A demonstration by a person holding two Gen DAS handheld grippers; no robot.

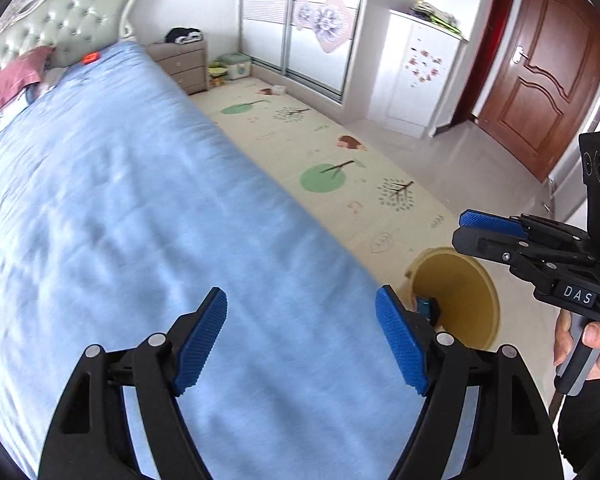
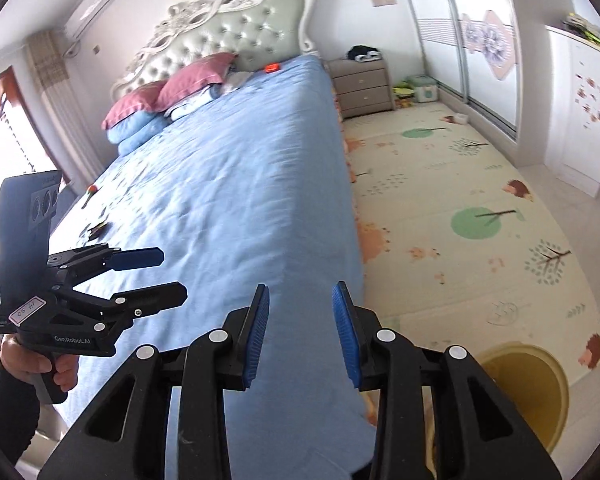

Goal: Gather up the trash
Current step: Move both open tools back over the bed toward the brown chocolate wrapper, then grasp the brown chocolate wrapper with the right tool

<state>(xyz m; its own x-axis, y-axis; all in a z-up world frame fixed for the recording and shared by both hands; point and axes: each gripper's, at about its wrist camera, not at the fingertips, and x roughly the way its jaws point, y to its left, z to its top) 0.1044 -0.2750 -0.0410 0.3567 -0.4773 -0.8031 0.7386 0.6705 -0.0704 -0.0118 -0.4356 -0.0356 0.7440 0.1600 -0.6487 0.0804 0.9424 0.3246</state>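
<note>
Over the foot end of the wide bed with its light blue cotton cover (image 1: 148, 208), both tools hang in the air, tilted down. Left gripper (image 1: 301, 334), black frame with ribbed blue pads, has its jaws spread wide, nothing between them, only bedcover below. Right gripper (image 2: 300, 336), same build, jaws apart but narrower, also empty. Each shows in the other's camera, held by a hand (image 1: 592, 344) in a dark sleeve.

Round yellow plastic bin (image 1: 460, 292) stands on the pale play mat printed with green trees (image 1: 340, 160), just beside the bed's corner; a small dark blue item (image 1: 427, 307) lies inside it against the wall.

Trash on the bed: small orange-red item (image 2: 272, 67) near the tufted green headboard (image 2: 236, 36), beside the pink pillows (image 2: 180, 84); small red-tipped scrap (image 2: 91, 190) and dark scrap (image 2: 98, 229) near the far edge of the cover, too small to identify. Brown nightstand (image 2: 362, 86) sits beside the bed head, dark object on top. Another small item (image 2: 458, 119) lies on the mat by the sliding wardrobe (image 1: 300, 20).
</note>
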